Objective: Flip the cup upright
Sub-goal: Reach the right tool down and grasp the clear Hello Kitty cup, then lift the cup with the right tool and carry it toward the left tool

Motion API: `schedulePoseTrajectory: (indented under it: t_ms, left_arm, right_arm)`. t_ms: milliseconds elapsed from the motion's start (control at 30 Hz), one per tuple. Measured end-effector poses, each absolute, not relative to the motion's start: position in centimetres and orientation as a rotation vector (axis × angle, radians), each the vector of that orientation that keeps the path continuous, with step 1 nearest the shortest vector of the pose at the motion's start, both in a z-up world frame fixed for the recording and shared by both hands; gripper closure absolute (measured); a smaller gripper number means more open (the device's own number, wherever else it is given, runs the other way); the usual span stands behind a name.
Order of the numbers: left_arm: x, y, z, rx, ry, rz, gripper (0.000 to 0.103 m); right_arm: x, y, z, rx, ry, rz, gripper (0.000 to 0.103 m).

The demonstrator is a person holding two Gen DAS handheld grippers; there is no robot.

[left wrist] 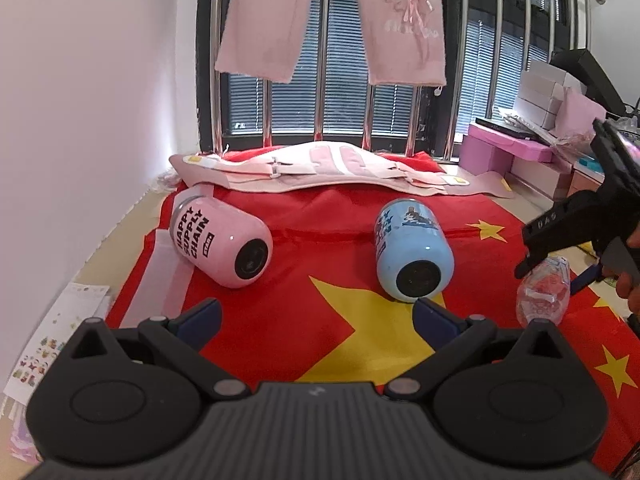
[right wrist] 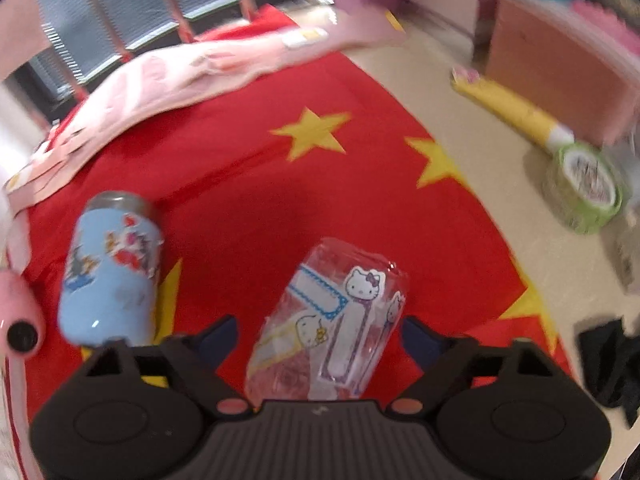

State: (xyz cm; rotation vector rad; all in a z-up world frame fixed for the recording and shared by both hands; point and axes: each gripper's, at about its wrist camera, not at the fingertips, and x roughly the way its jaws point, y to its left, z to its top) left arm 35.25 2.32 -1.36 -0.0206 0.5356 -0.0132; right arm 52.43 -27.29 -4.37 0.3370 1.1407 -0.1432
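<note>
We see three cups lying on their sides on the red flag cloth with yellow stars (left wrist: 280, 320): a pink printed cup (left wrist: 220, 240), a blue cartoon cup (left wrist: 412, 256), and a clear sticker-covered plastic cup (right wrist: 332, 320). Our right gripper (right wrist: 316, 332) stands spread around the clear cup; our left gripper (left wrist: 316, 312) hangs spread over bare cloth. Only the right view shows the green tape roll (right wrist: 584, 188).

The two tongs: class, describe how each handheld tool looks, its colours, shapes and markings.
The left tongs have a matt black, ribbed body, two rounded lobes with raised discs, triangular cut-outs, grey pivot pins and dark blue fingertip pads. The right tongs match that build; their pins look pinkish here. Seen from the left wrist camera, the right tongs show small pale lettering, too small to read. No cables are visible.
</note>
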Motion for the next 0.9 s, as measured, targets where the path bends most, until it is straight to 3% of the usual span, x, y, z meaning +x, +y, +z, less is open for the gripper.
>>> schedulePoseTrajectory:
  t_ms: [67, 367, 900]
  left_arm:
    - [35.3, 2.4, -1.6, -0.028, 0.547, -0.012, 0.000]
    - [33.6, 3.2, -0.9, -0.040, 0.550, 0.010, 0.000]
    - [25.2, 6.8, -0.2, -0.040, 0.577, 0.054, 0.000]
  right_arm:
    - [52.7, -27.6, -5.0, 0.358, 1.162, -0.137, 0.036]
    - [47.6, -27.0, -0.9, 0.376, 1.077, 0.017, 0.038]
    - [39.6, -10.7, -1.5, 0.136, 1.144, 0.344, 0.037]
